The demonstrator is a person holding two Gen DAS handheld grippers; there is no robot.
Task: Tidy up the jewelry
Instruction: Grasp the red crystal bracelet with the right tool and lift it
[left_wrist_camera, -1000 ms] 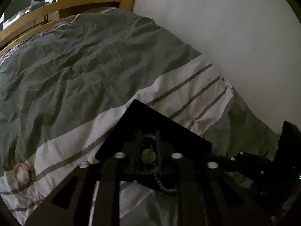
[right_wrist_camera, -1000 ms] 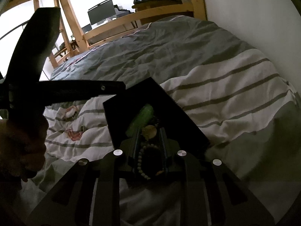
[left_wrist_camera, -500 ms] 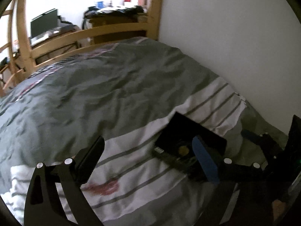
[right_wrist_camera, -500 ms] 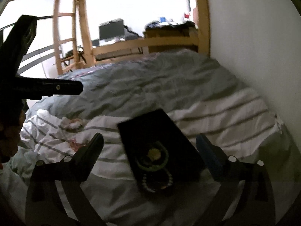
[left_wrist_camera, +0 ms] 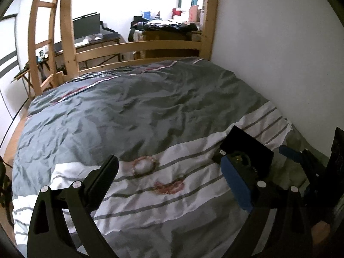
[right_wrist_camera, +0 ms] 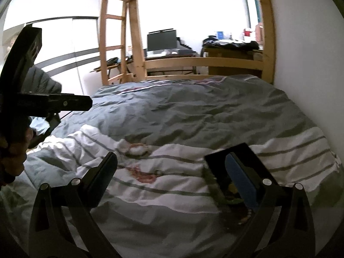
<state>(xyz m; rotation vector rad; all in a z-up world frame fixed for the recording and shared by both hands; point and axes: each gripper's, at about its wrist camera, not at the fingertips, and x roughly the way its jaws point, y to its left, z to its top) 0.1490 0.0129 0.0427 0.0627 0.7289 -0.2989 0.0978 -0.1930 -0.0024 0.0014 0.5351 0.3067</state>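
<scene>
A black jewelry tray lies on the striped part of the duvet near the wall, with a green bangle and a beaded bracelet in it; it also shows in the right wrist view. A pale beaded bracelet and a reddish bracelet lie loose on the white stripes; they also show in the right wrist view, the pale one behind the reddish one. My left gripper is open and empty above the loose bracelets. My right gripper is open and empty, its right finger over the tray.
The grey and white striped duvet covers the bed. A white wall runs along the right. A wooden footboard rail and bunk posts stand at the far end, with a desk and monitor beyond.
Both grippers have opened, let go of the jewelry in the tray, lifted and pulled back. The left gripper swung left over the loose bracelets.
</scene>
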